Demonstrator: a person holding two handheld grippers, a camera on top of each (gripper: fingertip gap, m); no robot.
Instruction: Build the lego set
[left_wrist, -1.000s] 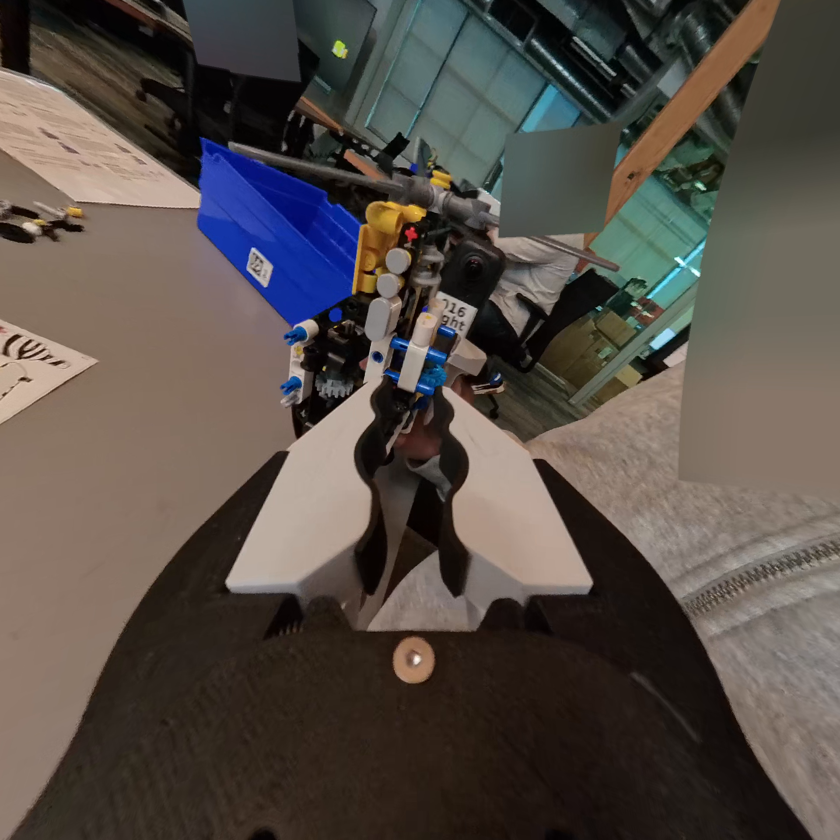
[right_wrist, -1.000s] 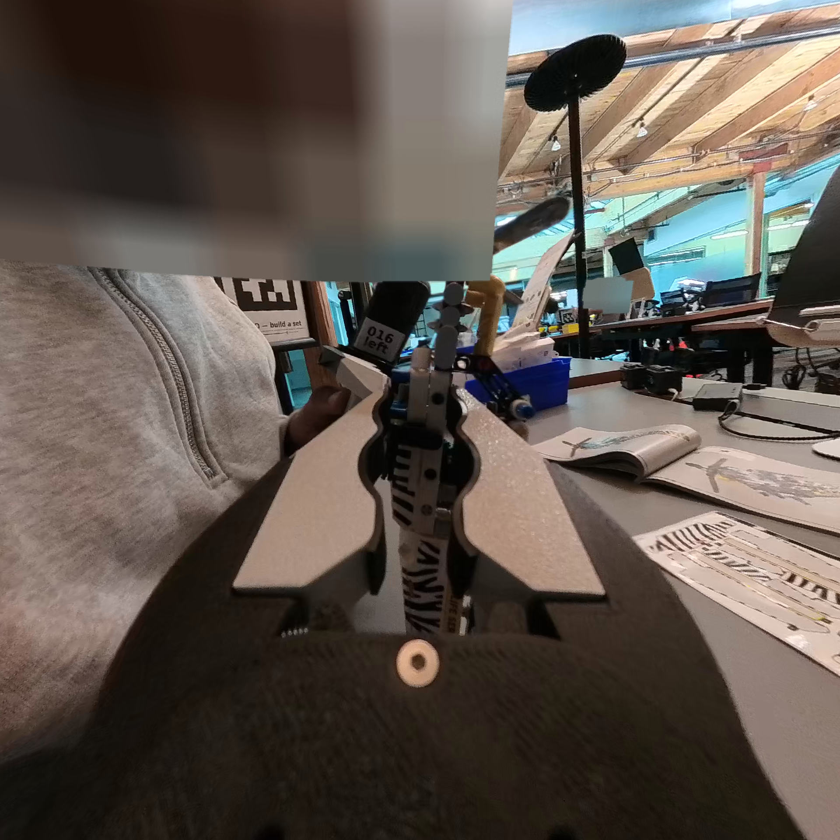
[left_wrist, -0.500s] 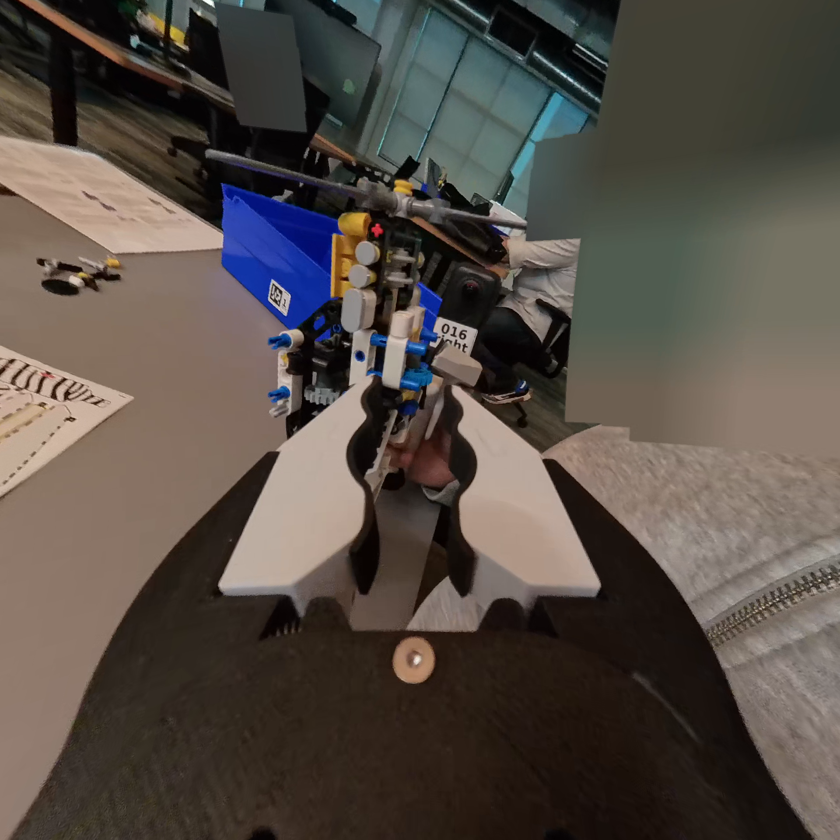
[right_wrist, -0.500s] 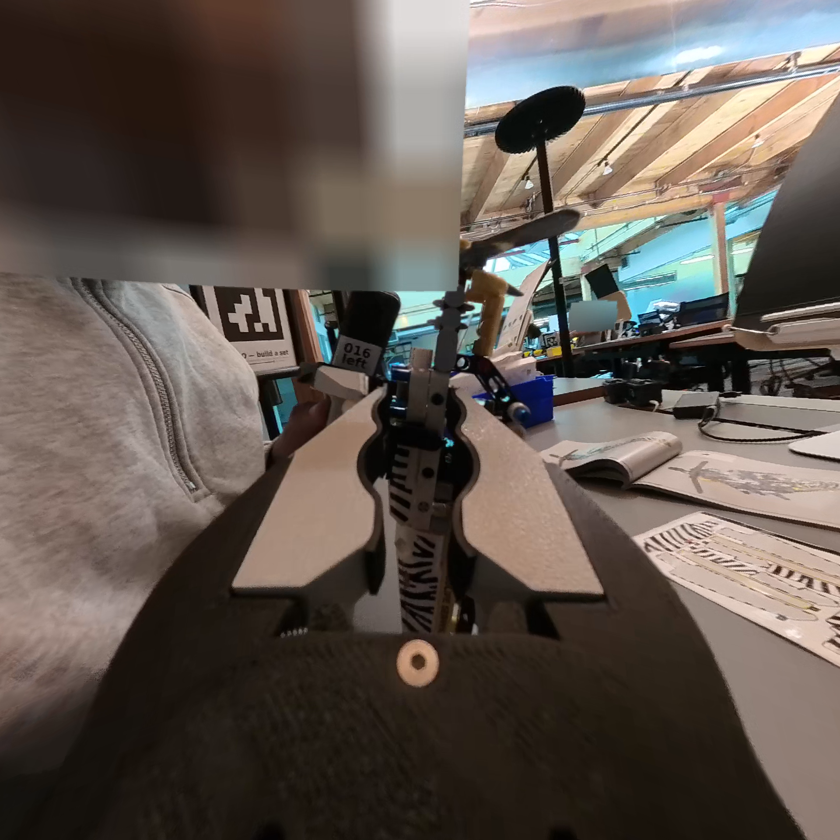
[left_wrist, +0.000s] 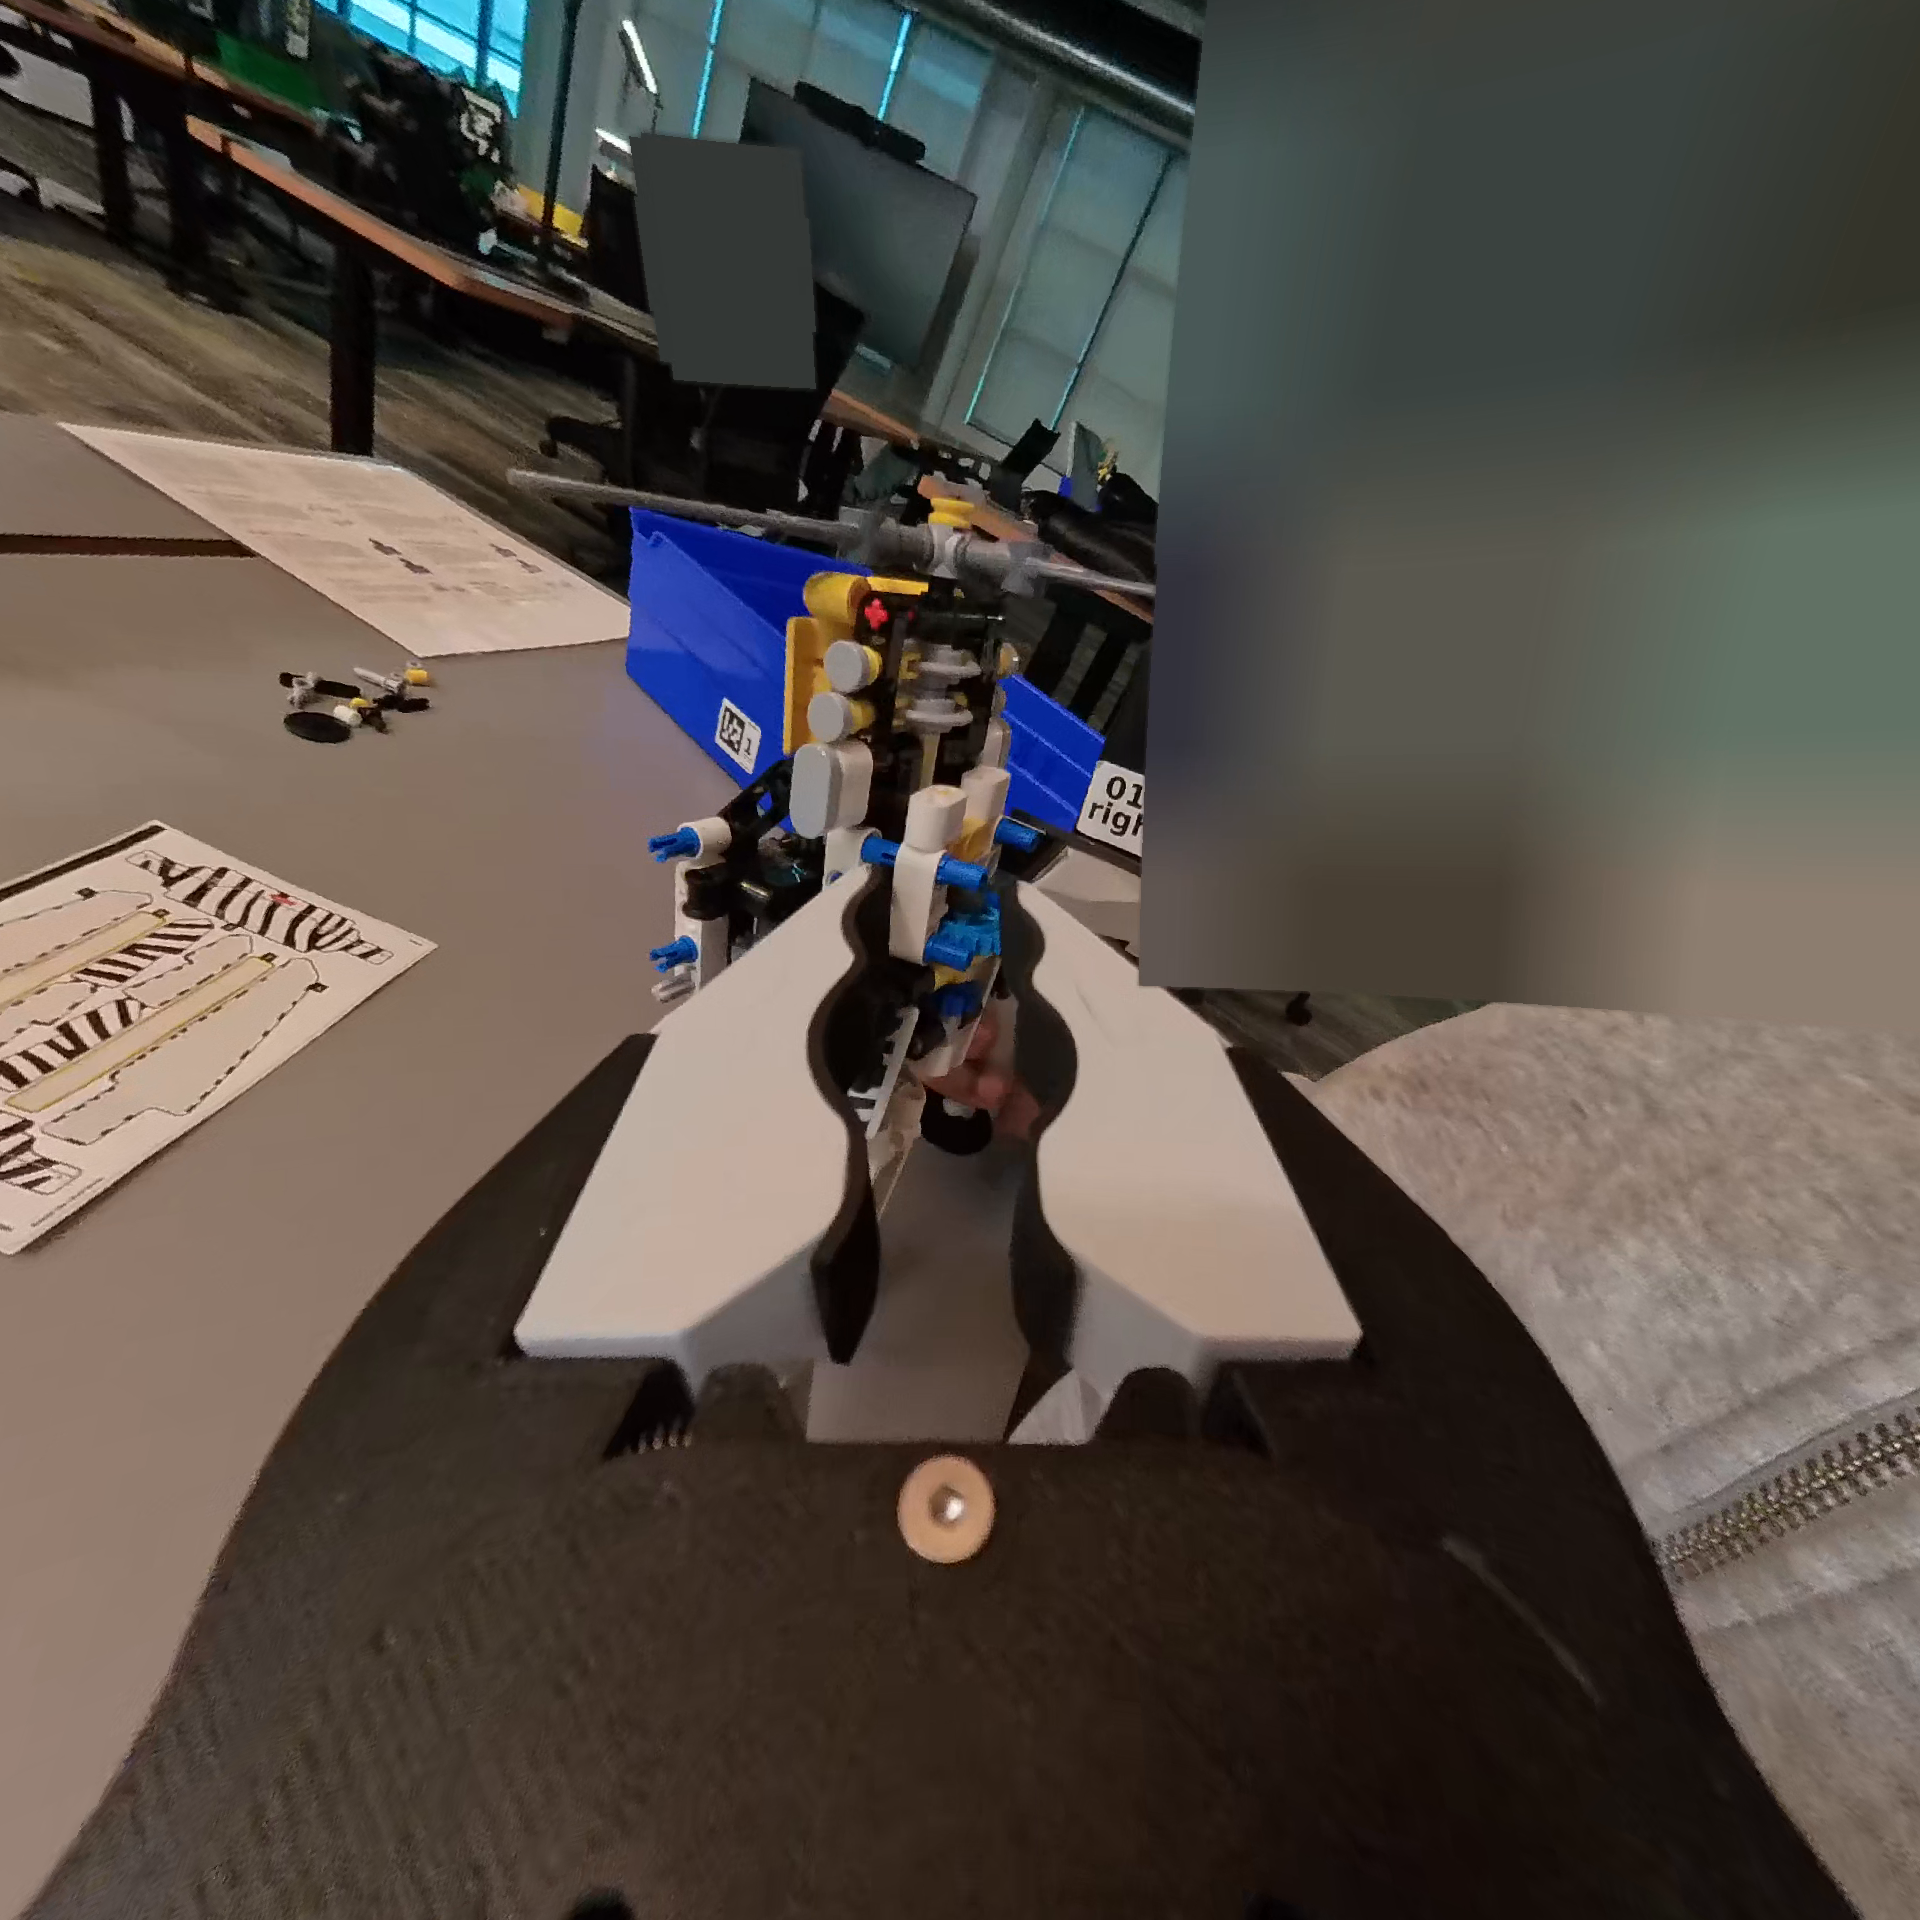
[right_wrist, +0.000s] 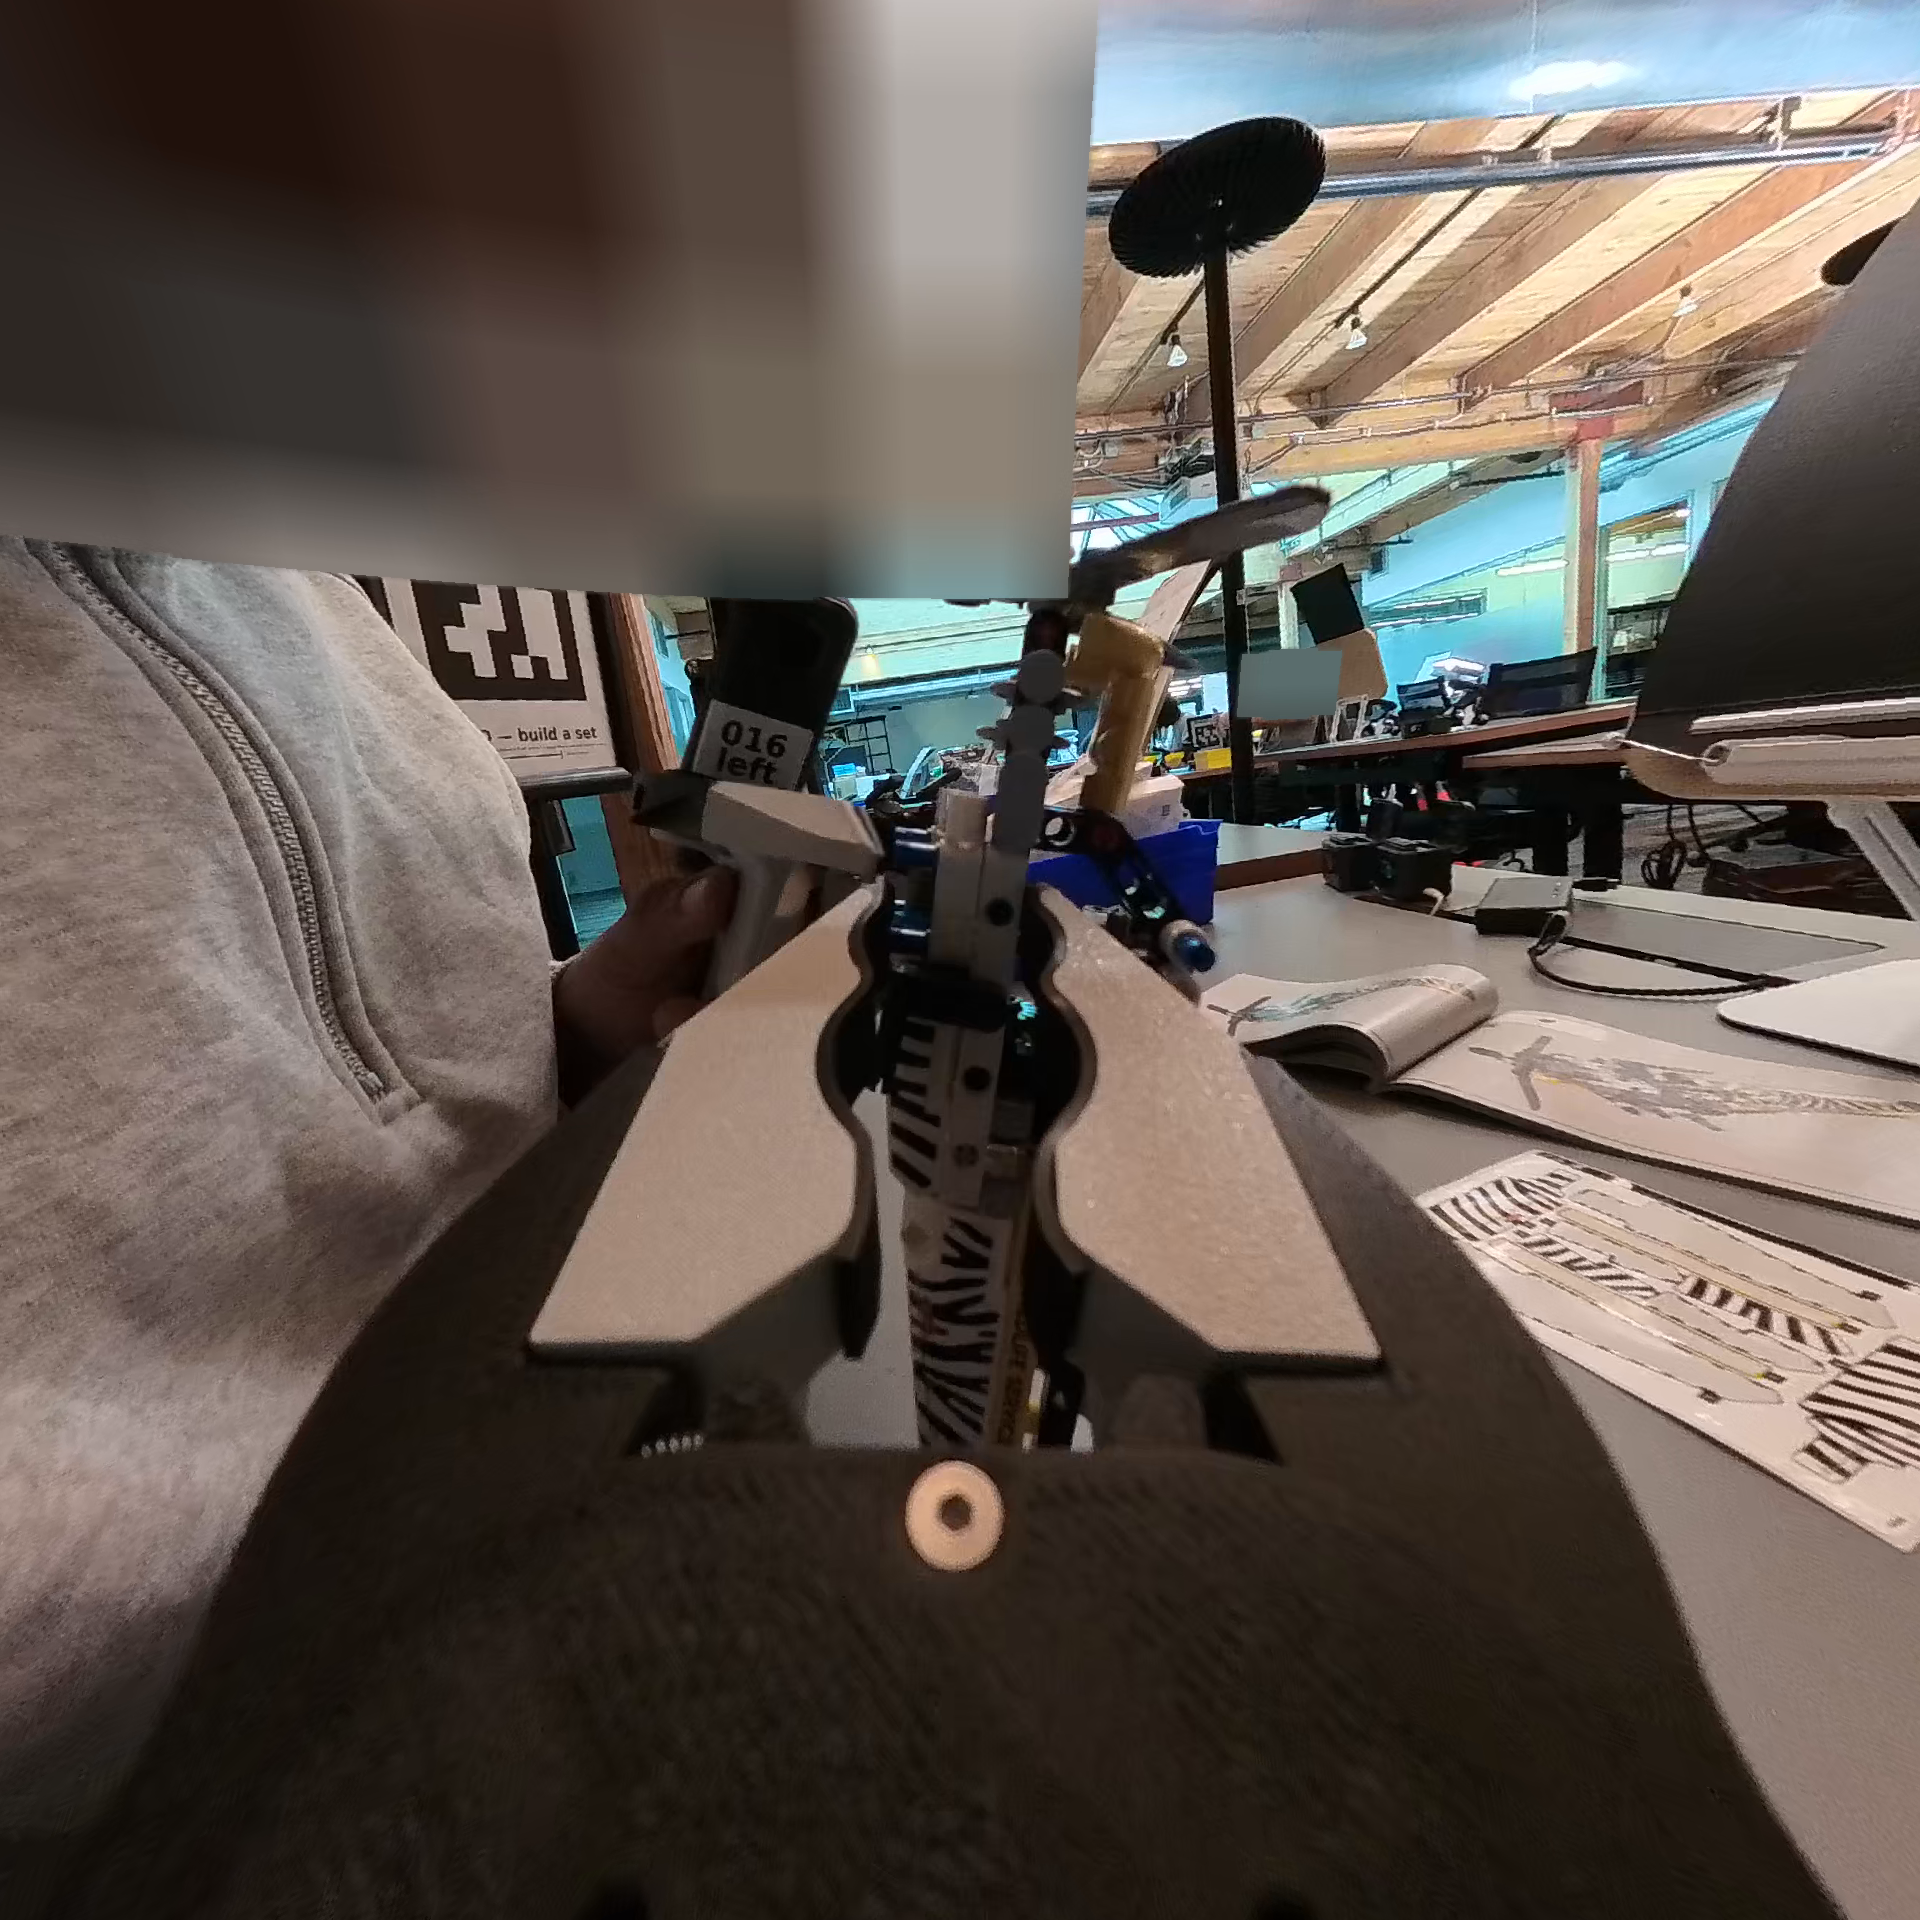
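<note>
A lego helicopter model (left_wrist: 904, 707) with a grey rotor, yellow and white parts and blue pins is held in the air between both grippers. My left gripper (left_wrist: 940, 904) is shut on the white and blue part at the model's near end. My right gripper (right_wrist: 961, 914) is shut on the model's zebra-striped body (right_wrist: 951, 1247), which runs back between its fingers. The left gripper also shows in the right wrist view (right_wrist: 790, 831), touching the model from the left. In the left wrist view a blurred patch hides most of the right gripper.
On the grey table lie a sticker sheet (left_wrist: 156, 997), a few loose lego parts (left_wrist: 353, 696), a printed sheet (left_wrist: 353, 530) and a blue bin (left_wrist: 717, 634). An open instruction booklet (right_wrist: 1455, 1039) and the sticker sheet (right_wrist: 1714, 1320) lie to the right. A person's grey hoodie (right_wrist: 208, 935) is close by. The grippers are tip to tip, or close to it.
Both grippers and the model have swung together, so more of the table shows in the left wrist view. Both grips on the model are unchanged.
</note>
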